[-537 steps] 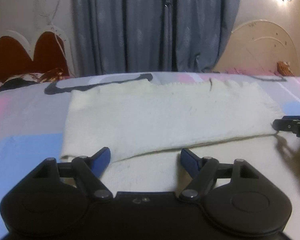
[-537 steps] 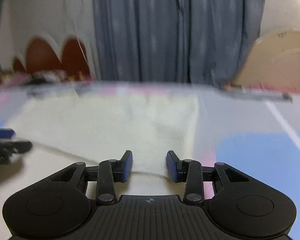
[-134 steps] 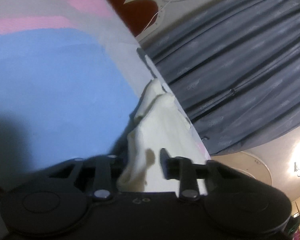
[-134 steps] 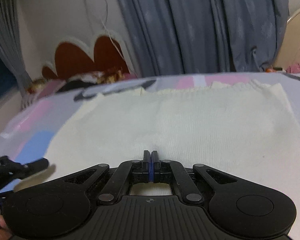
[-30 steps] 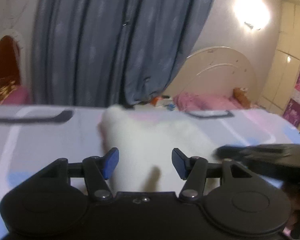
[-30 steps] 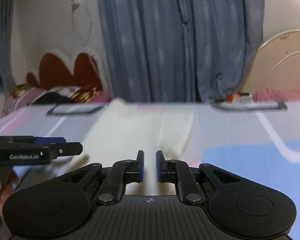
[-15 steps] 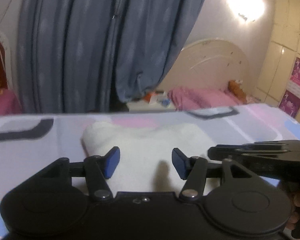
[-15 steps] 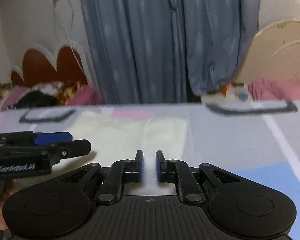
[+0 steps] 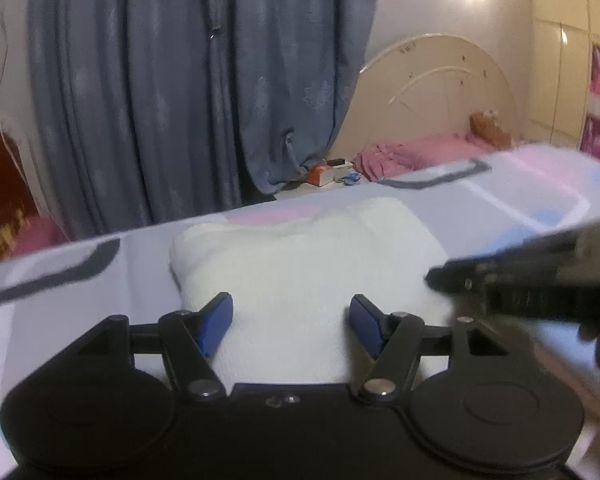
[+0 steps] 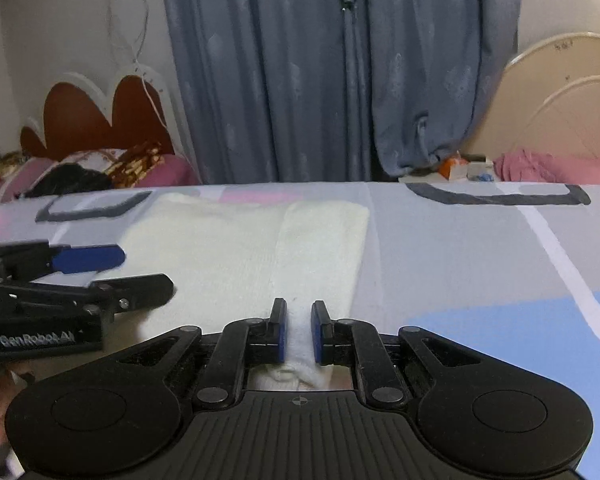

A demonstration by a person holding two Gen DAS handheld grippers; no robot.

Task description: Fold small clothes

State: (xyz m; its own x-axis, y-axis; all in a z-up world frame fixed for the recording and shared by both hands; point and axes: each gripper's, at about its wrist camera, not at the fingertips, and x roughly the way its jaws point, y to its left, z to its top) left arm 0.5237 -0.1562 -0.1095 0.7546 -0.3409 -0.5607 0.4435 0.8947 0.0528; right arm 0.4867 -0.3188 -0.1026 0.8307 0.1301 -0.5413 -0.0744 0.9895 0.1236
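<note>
Bedspread [image 10: 460,248] below, left tongs [image 9: 292,322] just widening – empty, right tongs [image 10: 298,330] pinching cream cloth [image 10: 260,240]

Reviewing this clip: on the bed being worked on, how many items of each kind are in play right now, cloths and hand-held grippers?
Folded cream cloth: 1
Hand-held grippers: 2, the left hand-held gripper with jaws apart over the cloth, the right hand-held gripper nearly closed with a bunch of cloth between its pads
Total: 3

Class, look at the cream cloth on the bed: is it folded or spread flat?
Folded: the cream cloth shows a doubled layer with rounded edges.
</note>
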